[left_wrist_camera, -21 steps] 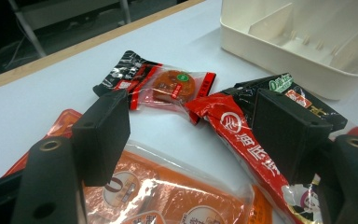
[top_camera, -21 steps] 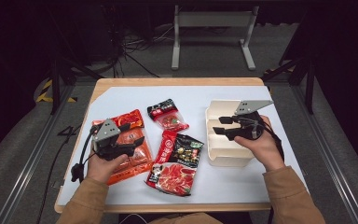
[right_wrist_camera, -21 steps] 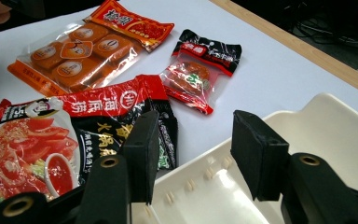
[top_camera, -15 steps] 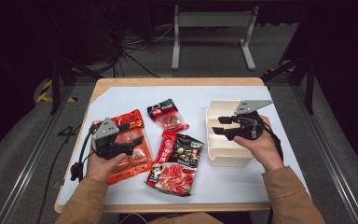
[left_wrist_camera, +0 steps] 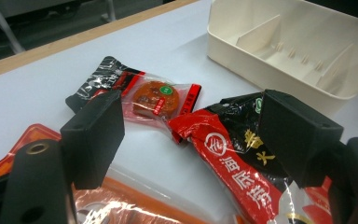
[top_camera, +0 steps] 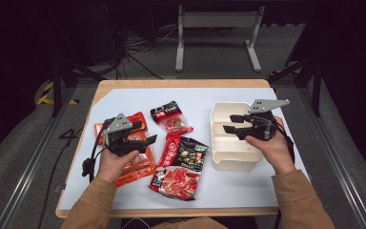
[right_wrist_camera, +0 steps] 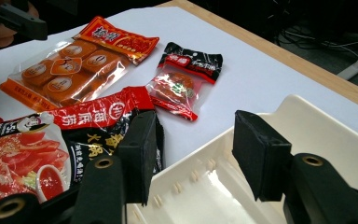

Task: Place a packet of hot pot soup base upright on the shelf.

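Three food packets lie on the white table top. An orange packet is at the left, and my left gripper hovers over it, open and holding nothing. In the left gripper view its jaws frame the top of the large red-and-black packet, with the small black-and-red packet beyond. My right gripper hangs open over the cream divided tray, whose compartments are bare. In the right gripper view its jaws straddle the tray's near wall.
The large packet lies in the middle, close to the tray's left wall. The small packet lies behind it. Bare white table top runs along the far side. Metal stand legs stand on the dark floor beyond the table.
My left gripper has drifted slightly to the right and away from the person. The right gripper, the packets and the tray stay where they were.
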A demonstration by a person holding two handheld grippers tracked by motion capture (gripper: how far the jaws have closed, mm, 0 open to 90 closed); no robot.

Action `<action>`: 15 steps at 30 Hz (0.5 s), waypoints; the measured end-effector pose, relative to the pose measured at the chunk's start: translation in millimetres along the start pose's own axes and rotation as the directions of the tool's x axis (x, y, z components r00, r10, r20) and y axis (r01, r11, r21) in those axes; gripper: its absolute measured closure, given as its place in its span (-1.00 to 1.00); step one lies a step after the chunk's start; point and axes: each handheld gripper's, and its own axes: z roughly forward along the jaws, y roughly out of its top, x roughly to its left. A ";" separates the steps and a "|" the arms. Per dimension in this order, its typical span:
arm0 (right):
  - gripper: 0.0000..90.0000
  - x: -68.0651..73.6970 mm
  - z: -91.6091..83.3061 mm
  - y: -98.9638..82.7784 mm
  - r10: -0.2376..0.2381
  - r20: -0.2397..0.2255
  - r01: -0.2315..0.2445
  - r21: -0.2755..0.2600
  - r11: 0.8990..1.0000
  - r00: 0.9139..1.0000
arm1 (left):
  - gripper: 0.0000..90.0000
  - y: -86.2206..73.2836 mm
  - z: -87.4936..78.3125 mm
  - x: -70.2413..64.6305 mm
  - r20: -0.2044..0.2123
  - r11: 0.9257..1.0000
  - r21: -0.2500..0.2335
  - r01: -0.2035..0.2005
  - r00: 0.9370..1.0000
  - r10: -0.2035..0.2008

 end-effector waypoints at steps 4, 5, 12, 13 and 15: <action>0.09 -3.9 -5.9 -0.4 0.009 0.015 -0.009 -0.009 1.000 1.000 | -0.50 3.7 11.9 -1.9 0.001 1.000 0.022 0.009 1.000 -0.009; 0.08 -4.8 -7.3 -0.6 0.011 0.018 -0.011 -0.013 1.000 1.000 | -0.51 4.6 14.7 -1.9 0.000 1.000 0.028 0.007 1.000 -0.007; 0.07 -7.6 -12.3 -1.5 0.017 0.035 -0.017 -0.020 1.000 0.999 | -0.54 10.2 33.3 -4.9 0.007 0.998 0.062 0.002 1.000 -0.002; 0.07 -7.6 -12.3 -1.5 0.017 0.035 -0.017 -0.020 1.000 0.999 | -0.54 10.9 36.0 -5.1 0.011 0.998 0.068 0.004 1.000 -0.005; 0.06 -8.1 -12.7 -1.8 0.019 0.039 -0.018 -0.018 1.000 0.999 | -0.55 12.1 42.6 -5.8 0.018 0.997 0.079 0.016 1.000 -0.018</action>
